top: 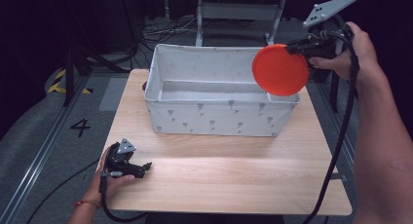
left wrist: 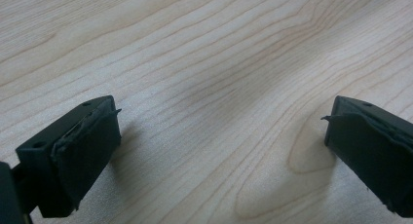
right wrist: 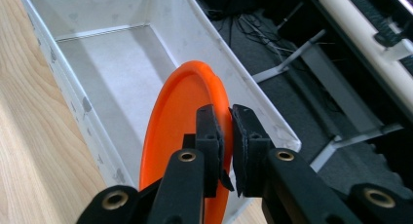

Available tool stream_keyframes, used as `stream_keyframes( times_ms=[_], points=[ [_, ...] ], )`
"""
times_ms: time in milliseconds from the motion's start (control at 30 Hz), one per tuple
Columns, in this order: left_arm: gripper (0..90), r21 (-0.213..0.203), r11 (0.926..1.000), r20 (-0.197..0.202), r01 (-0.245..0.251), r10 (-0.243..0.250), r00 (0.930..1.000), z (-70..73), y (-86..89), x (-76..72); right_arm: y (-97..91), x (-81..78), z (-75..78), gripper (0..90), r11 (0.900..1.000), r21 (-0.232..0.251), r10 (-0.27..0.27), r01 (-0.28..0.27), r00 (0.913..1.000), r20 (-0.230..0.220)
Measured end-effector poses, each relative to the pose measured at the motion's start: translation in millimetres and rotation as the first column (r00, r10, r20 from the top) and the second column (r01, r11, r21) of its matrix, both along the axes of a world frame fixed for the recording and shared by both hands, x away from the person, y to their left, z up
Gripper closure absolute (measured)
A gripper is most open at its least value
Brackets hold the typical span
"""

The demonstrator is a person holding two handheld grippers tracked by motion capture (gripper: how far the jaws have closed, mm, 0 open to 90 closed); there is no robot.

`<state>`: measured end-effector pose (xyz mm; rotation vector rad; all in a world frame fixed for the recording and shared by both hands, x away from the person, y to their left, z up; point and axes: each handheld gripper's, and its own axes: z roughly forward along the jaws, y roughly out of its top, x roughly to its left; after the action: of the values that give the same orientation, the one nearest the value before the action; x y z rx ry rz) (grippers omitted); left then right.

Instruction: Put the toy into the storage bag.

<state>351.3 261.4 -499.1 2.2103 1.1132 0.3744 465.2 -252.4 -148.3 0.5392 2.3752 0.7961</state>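
Jaws pinching orange plate (right wrist: 180,131) rim

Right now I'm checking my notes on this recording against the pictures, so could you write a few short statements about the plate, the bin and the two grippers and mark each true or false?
1. The right gripper is shut on the rim of the round orange plastic plate. True.
2. The orange plate lies flat on the bottom of the white fabric bin. False: it is held up on edge over the bin's right end.
3. The left gripper is open, with nothing between its jaws. True.
4. The left gripper hovers over the bin. False: it sits low at the near left corner of the light wooden table, apart from the bin.
5. The bin holds several other plates. False: its visible inside is bare.
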Motion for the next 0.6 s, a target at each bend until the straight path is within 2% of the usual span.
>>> stream_keyframes(
  times_ms=[67,200,233,300,333,600],
  points=[
    [0.1,0.0,1.0,0.0,0.0,0.0,1.0,0.0,0.0,0.0,3.0,9.4,-6.6,82.4,0.9999,0.009,0.008,-0.008,0.9999,-0.008],
    [0.1,0.0,1.0,0.001,-0.001,0.001,1.0,0.0,0.0,0.0,8.7,25.4,-21.9,82.5,0.9997,-0.003,0.024,-0.025,0.9992,-0.032],
    [0.1,0.001,1.0,0.001,0.001,-0.001,1.0,0.0,0.0,0.1,8.7,25.4,-21.9,82.5,0.9997,-0.003,0.024,-0.025,0.9992,-0.032],
    [0.1,0.003,1.0,0.003,0.004,-0.004,1.0,0.0,0.3,0.5,11.1,34.3,-33.3,82.5,0.9991,-0.013,0.041,-0.041,0.9978,-0.052],
    [0.1,0.003,1.0,0.003,0.004,-0.004,1.0,0.1,0.3,0.6,11.1,34.3,-33.3,82.5,0.9991,-0.013,0.041,-0.041,0.9978,-0.052],
    [0.1,0.004,1.0,0.004,0.004,-0.004,1.0,0.1,0.2,0.6,12.5,48.5,-61.7,82.4,0.9949,-0.032,0.092,-0.096,0.9907,-0.1]
  ],
)
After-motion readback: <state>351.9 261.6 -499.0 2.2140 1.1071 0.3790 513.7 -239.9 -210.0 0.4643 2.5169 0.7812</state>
